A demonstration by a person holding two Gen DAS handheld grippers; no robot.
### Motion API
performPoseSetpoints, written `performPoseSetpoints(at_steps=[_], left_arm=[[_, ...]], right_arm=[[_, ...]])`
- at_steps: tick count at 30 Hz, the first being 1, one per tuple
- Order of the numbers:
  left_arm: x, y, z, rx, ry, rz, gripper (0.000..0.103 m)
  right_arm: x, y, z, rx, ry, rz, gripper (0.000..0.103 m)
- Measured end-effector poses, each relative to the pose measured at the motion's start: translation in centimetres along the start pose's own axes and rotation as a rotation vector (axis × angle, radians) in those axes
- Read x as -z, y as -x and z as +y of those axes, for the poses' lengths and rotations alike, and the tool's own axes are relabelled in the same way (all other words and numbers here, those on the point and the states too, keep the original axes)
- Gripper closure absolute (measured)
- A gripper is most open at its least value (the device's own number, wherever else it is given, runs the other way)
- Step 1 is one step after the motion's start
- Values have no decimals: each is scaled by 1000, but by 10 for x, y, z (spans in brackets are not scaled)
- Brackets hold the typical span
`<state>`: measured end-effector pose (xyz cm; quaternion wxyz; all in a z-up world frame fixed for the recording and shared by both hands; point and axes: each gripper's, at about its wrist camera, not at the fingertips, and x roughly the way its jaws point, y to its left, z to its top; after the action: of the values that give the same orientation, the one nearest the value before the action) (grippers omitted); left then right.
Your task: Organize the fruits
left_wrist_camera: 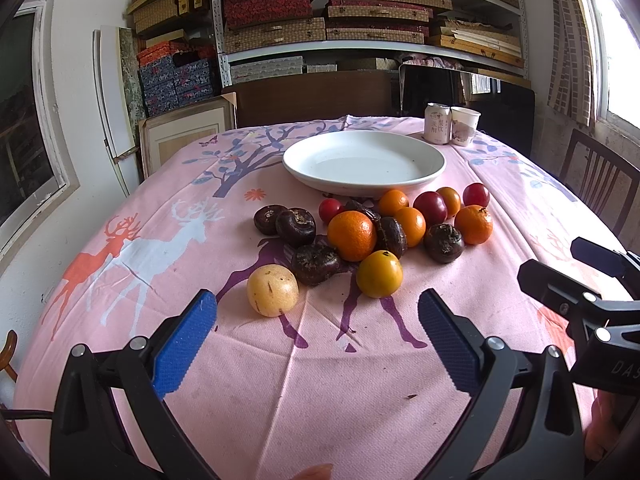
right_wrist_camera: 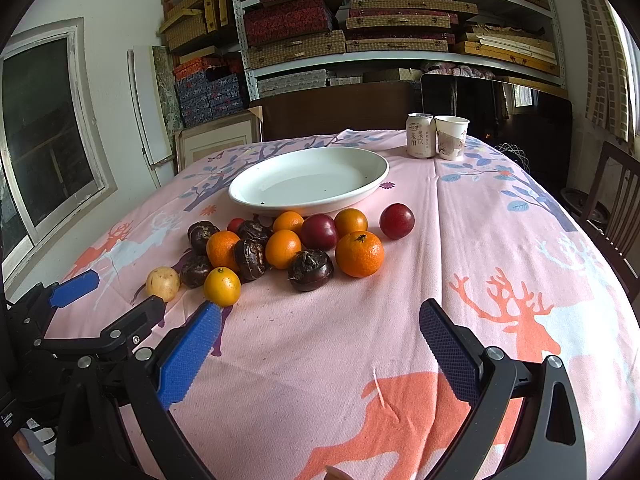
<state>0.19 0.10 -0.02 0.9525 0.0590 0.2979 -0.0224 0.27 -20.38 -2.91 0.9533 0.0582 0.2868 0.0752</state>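
While both tools hang low over the near edge of the surface (left_wrist_camera: 304,380), nothing's been picked up. Left hand-held gripper (left_wrist_camera: 318,316) has its blue pads spread wide with nothing between them, and the right hand-held gripper (right_wrist_camera: 320,324) is spread wide too, also holding nothing. From the right wrist view you can see the left one off to the side, near the pale fruit.

All the fruit sits in a loose pile on the pink deer-print tablecloth (right_wrist_camera: 500,240), just in front of a white plate (left_wrist_camera: 364,140) that has nothing but a few specks in it. Closest to the left gripper is a pale yellow round fruit (left_wrist_camera: 272,290) and a yellow-orange one (left_wrist_camera: 379,274), with a dark brown water chestnut (left_wrist_camera: 315,263) between them and slightly behind. Behind those: a big orange (left_wrist_camera: 352,235), more water chestnuts, a few small orange fruits, and some red plums (left_wrist_camera: 430,207). A mandarin (right_wrist_camera: 359,253) with a green stem spot sits on the right edge of the pile, and one red plum (right_wrist_camera: 396,221) lies a bit apart behind it.

Far side of the surface has a drink can (right_wrist_camera: 420,135) and a paper cup (right_wrist_camera: 451,137) touching side by side. Shelves of patterned boxes (right_wrist_camera: 296,16) fill the back wall.
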Motion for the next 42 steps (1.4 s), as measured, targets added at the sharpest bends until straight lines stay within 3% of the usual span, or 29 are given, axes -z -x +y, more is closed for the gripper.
performPoseSetpoints(at_steps=[34, 37, 42], left_arm=[[4, -6, 0, 11, 8, 14, 4], [7, -19, 6, 40, 23, 87, 4], [18, -52, 18, 94, -38, 295, 4]], right_arm=[[4, -4, 1, -7, -2, 21, 4], [6, -11, -2, -12, -14, 75, 4], [11, -33, -12, 14, 3, 268, 4]])
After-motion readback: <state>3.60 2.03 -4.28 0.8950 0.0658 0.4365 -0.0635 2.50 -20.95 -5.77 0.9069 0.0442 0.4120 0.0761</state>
